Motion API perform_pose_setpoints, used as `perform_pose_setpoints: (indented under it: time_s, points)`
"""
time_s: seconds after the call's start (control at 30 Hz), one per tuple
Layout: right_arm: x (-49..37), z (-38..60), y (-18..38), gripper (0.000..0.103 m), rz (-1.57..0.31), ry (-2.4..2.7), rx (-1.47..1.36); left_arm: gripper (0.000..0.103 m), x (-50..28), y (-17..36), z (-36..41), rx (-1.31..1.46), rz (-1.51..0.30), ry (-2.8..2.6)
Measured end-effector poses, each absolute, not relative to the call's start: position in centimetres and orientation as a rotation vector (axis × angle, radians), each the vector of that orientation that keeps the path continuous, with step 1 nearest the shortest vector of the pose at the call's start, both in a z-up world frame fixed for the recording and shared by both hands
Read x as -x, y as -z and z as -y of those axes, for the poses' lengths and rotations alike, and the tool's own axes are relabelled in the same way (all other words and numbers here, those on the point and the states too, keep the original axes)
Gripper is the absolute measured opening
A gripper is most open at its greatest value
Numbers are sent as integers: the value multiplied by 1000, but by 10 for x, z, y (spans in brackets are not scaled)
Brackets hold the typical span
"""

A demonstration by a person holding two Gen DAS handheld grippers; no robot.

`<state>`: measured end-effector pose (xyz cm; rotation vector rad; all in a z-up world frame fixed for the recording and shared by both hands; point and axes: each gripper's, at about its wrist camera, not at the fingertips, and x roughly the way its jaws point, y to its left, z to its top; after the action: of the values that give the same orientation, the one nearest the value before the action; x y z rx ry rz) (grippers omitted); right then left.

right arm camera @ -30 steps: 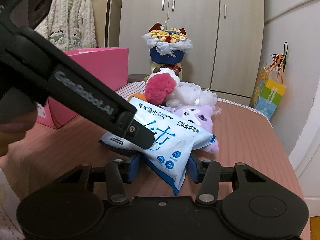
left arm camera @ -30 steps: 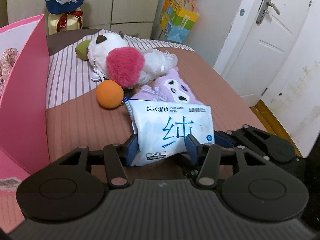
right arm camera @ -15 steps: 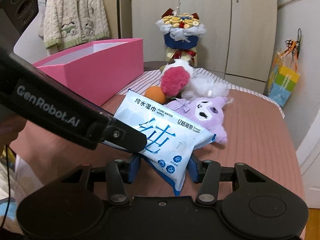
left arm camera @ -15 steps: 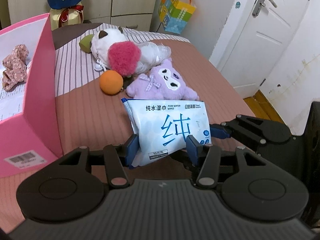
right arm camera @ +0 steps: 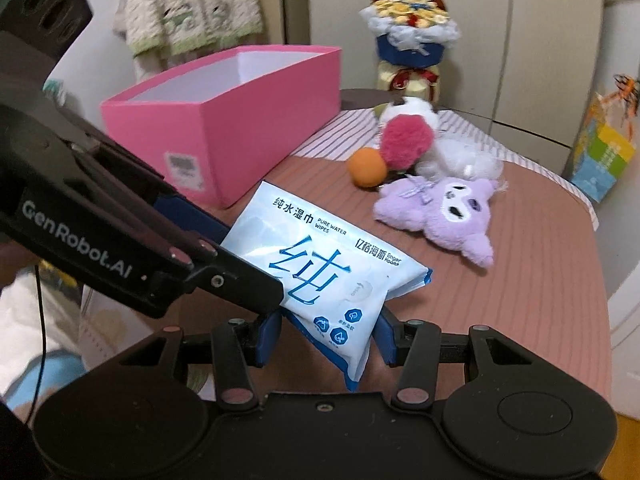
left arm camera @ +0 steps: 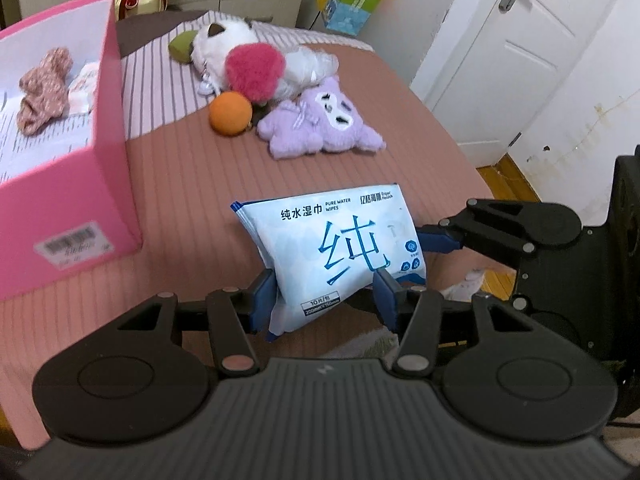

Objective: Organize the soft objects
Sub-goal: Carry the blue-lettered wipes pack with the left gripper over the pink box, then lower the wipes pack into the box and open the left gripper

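Lifted higher than a second ago, the pack of wet wipes (left arm camera: 332, 248) now hangs above the brown bedspread (left arm camera: 192, 184), and the pink box (left arm camera: 112, 128) has come closer on the left, so its inside shows.

Left wrist view: the left gripper (left arm camera: 326, 296) has its blue pads pressed on the pack's lower end, jaws partly closed around it. The right gripper (left arm camera: 436, 240) reaches in from the right and pinches the pack's right edge. Inside the box lie a crumpled floral cloth (left arm camera: 42, 92) and a pale item just beside it, too blurred to name. Beyond the pack, well apart from it, rest an orange ball (left arm camera: 231, 118), a purple plush toy (left arm camera: 320, 128) and a white plush with a pink fluffy patch (left arm camera: 248, 64), all touching one another. A white door (left arm camera: 504, 48) stands at the right. A gift bag (left arm camera: 348, 0) is cut off at the top.

Right wrist view: the right gripper (right arm camera: 326, 334) clamps the pack's (right arm camera: 316, 264) lower corner between its pads, jaws partly closed. The left gripper's black arm (right arm camera: 120, 240) crosses from the left and hides the pack's left edge. The box's (right arm camera: 224, 120) contents are hidden by its wall. Only this view shows a flower bouquet (right arm camera: 410, 44) whole, wardrobe doors (right arm camera: 520, 40) behind it, and a knitted cardigan (right arm camera: 188, 4) hanging at upper left, cut off at the top. The plush toys (right arm camera: 440, 208) and ball (right arm camera: 366, 168) lie past the pack.
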<state>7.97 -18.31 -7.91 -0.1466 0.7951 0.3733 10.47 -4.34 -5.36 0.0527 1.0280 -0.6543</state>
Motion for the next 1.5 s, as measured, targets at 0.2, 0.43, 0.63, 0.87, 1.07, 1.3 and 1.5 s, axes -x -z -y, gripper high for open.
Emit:
perform_pose_setpoints:
  time_s: [0.2,0.43,0.63,0.87,1.07,1.3,1.5]
  points:
    - [-66,164,68,55,-811,-414,244,50,-90,44,27,-33,-1056,641]
    - [-56,147,31,55,-802,-498,318,51,-71,12,-4,11,-1021,646]
    - [-51,126,-2,55,-751,-573,352,51,-62,-14,-35,50,-984,610]
    - [-57,101,-26,55,-648,-605,372,51,-63,-40,-64,62,-881,552]
    - [-85,95,-35,55,-605,-635,284,51,-86,-48,-88,106,-822,533]
    - [-127,82,-37,55,-563,-644,254,50,-124,-53,-104,126,-741,486]
    - [-180,70,-38,55,-568,-648,194,51,-172,-51,-123,178,-698,440]
